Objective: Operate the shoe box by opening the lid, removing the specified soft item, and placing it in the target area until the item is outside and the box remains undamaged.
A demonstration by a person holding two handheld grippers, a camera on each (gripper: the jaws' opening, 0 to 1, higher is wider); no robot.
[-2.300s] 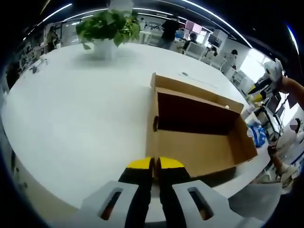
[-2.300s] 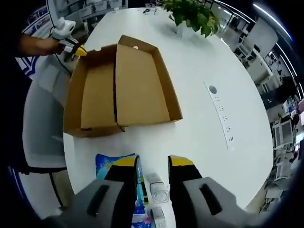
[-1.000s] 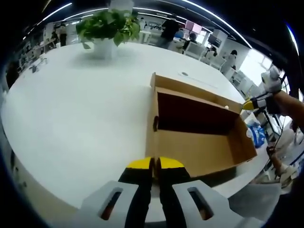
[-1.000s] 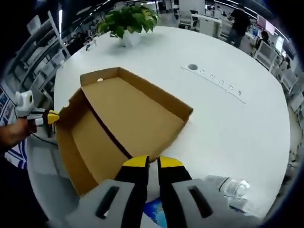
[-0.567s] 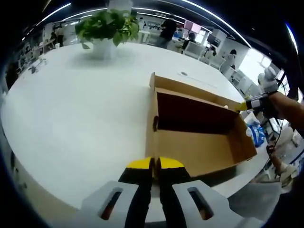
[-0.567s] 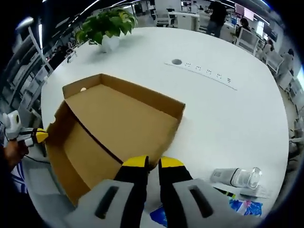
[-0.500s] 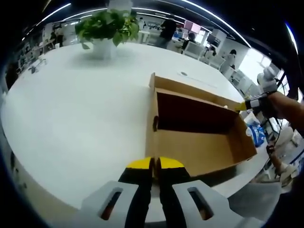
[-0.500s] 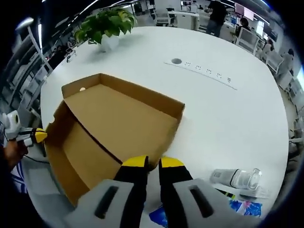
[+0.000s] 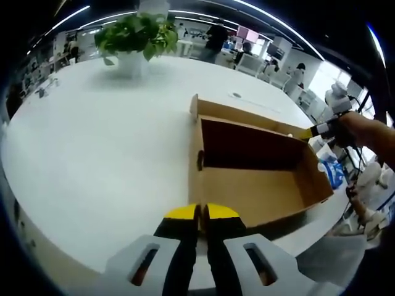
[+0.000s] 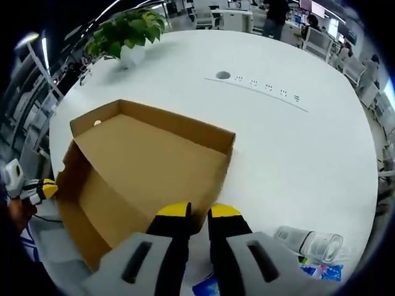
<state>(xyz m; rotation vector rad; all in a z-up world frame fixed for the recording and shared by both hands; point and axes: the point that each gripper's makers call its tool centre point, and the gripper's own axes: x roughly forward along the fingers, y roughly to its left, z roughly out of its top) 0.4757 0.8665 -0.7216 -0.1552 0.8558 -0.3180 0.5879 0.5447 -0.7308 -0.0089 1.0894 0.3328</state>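
Left gripper [image 9: 200, 213]: jaws pressed together, holding nothing, beside the open shoe box [image 9: 259, 185]. Right gripper [image 10: 197, 214]: jaws narrowly parted (grip unclear) at the box's near wall.

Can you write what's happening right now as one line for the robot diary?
shoe box: open, looks empty | left claw: shut, at box edge | right claw: narrow gap, at box wall | blue pack: on table

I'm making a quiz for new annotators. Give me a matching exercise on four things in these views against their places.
1. potted plant
2. cardboard box
3. clear plastic bottle
4. socket strip

a. lying on its side, near table edge
b. open, mid-table
c. set flush in the tabletop
d. far side of the table

Pairs: 1-d, 2-b, 3-a, 4-c
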